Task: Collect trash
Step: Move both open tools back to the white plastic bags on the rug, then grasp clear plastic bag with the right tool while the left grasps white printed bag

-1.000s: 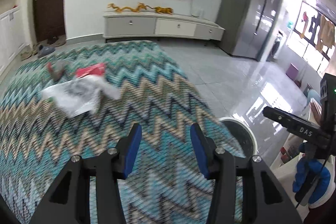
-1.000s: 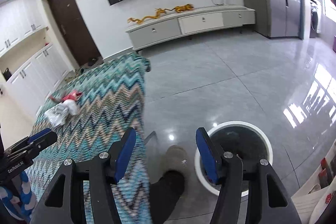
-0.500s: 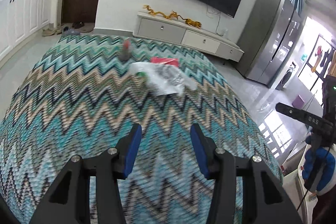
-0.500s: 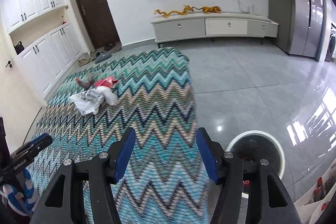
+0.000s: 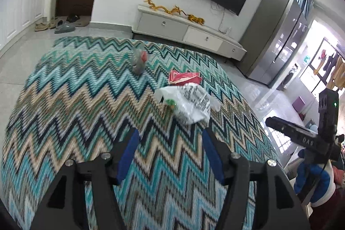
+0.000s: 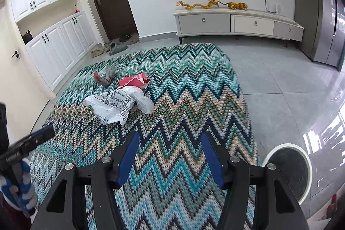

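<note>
Zigzag blue rug [image 6: 194, 100] holds a crinkly white plastic bag [image 6: 116, 106], far left. Light, floppy & slippery; grab a bunched fold. Left gripper [image 5: 170, 152] is opening w/ nothing in it, right gripper [image 6: 169, 154] wide & empty.

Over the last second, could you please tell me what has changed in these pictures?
Both tongs, the left tongs and the right tongs, swung toward the trash on the zigzag-patterned rug, so the white printed plastic bag now sits nearer. The left jaws are opening with nothing between them. Nothing was grasped. The bag, the red paper wrapper and the round white-rimmed bin lie where they were.
</note>
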Demonstrator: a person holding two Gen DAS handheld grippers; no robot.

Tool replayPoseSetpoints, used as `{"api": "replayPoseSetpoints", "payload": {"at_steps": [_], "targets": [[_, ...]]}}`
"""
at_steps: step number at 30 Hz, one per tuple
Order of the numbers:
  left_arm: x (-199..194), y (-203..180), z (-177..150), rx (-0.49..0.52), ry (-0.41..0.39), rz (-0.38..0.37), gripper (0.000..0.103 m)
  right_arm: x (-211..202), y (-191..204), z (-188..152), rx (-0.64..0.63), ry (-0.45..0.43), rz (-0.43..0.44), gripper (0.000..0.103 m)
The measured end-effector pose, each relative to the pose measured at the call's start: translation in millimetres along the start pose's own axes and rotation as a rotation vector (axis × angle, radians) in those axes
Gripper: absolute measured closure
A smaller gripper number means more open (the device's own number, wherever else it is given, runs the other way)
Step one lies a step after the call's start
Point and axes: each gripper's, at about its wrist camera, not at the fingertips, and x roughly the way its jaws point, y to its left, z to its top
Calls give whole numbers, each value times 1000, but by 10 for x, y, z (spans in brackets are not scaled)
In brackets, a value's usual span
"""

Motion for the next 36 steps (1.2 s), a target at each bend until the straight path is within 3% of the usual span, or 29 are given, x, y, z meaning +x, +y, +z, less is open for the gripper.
{"api": "replayPoseSetpoints", "payload": {"at_steps": [8,16,17,18,19,25,36], "targets": [[753,-2,299,-24,102,-29,43,359,-18,186,2,14,43,45],[1124,56,384,-89,131,-107,46,781,44,450,-24,23,129,45],[1137,62,380,-93,123,-110,51,825,61,467,-29,24,138,45],[1147,80,379,-100,118,-120,67,874,82,485,-37,26,146,45],[1166,97,372,-112,123,-136,73,932,105,503,-46,30,156,45],[1067,204,359,-141,77,-101,80,1125,179,528,-69,48,202,45],[738,330,311,-168,5,-15,82,1351,365,518,-111,85,227,47]]}}
